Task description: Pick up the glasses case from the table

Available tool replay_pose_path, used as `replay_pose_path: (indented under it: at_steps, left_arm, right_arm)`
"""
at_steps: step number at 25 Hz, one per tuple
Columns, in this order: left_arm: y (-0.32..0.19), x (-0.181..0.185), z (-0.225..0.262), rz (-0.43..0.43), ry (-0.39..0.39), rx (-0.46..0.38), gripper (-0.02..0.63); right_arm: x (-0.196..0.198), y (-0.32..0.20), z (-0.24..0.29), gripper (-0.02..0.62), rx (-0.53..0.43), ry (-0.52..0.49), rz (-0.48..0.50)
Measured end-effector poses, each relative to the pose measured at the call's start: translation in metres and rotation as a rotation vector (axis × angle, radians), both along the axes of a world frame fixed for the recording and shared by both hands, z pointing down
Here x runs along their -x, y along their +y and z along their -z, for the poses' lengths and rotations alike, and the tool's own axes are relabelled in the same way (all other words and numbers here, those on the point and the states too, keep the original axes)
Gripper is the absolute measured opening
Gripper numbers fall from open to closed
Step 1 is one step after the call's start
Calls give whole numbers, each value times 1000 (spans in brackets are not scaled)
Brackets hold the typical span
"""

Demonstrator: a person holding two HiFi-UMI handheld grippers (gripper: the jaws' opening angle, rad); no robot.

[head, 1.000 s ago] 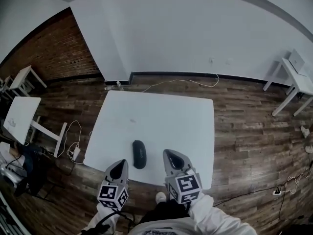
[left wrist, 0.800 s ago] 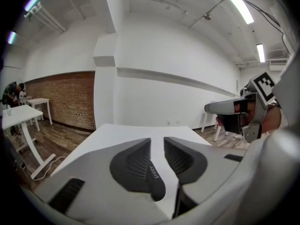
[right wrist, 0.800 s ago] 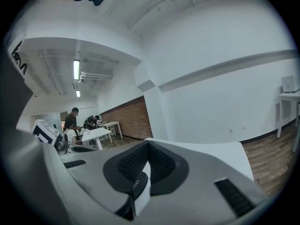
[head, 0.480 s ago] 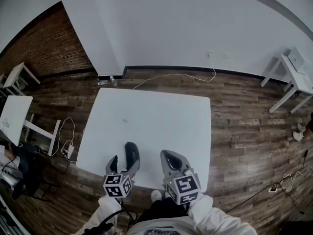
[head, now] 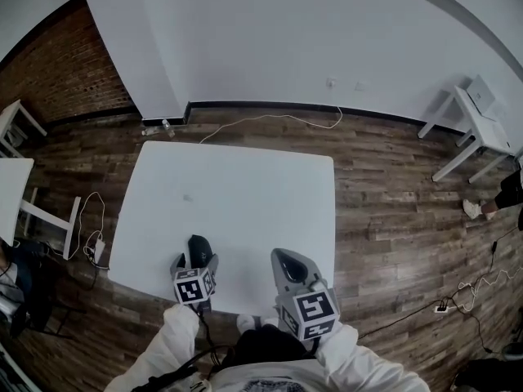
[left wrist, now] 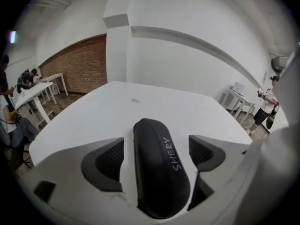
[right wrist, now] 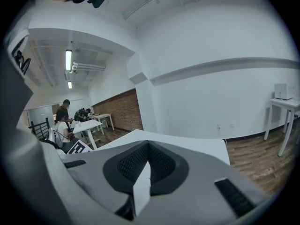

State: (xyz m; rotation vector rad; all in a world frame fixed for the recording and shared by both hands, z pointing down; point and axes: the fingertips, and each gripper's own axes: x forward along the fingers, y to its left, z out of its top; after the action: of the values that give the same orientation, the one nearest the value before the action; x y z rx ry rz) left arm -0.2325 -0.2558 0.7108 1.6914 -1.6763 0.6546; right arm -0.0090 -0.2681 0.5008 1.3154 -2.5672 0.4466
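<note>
Your right gripper (head: 286, 261) is closed and empty, held above the near part of the white table (head: 245, 186). Your left gripper (head: 194, 261) is opening its jaws, which straddle the black glasses case (left wrist: 157, 168). The case lies on the table near the front edge, and neither pad touches it.

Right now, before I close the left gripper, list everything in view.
table: one, white, middle of the room
glasses case: one, black, near edge of the table, between the left gripper's jaws
cable: one, white, on the floor by the far wall
side table: one, white, far right
desks: two, white, far left
people: at least three, room's edges
left gripper: one, grey, jaws opening, not touching the case
right gripper: one, grey, shut, empty, beside it
</note>
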Motion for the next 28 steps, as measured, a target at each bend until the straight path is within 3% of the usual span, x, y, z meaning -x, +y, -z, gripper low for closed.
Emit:
replay_pose_path:
  at_steps: [3, 11, 14, 18, 22, 28]
  left_arm:
    - [1, 2, -16, 4, -13, 43, 451]
    - [2, 0, -25, -1, -4, 62, 453]
    - [2, -5, -24, -24, -4, 68, 378]
    - [8, -9, -16, -55, 28, 54, 362]
    - [10, -8, 36, -54, 27, -54, 359]
    - [11, -14, 176, -86, -8, -300, 359]
  right_arm:
    - [-4, -1, 0, 8, 2, 4, -7]
    - [-7, 1, -4, 8, 25, 3, -9]
    - [-10, 3, -4, 8, 26, 1, -9]
    - [-10, 7, -1, 8, 23, -5, -9]
    - [-9, 10, 0, 8, 18, -25, -14]
    - [0, 6, 6, 8, 32, -48, -15]
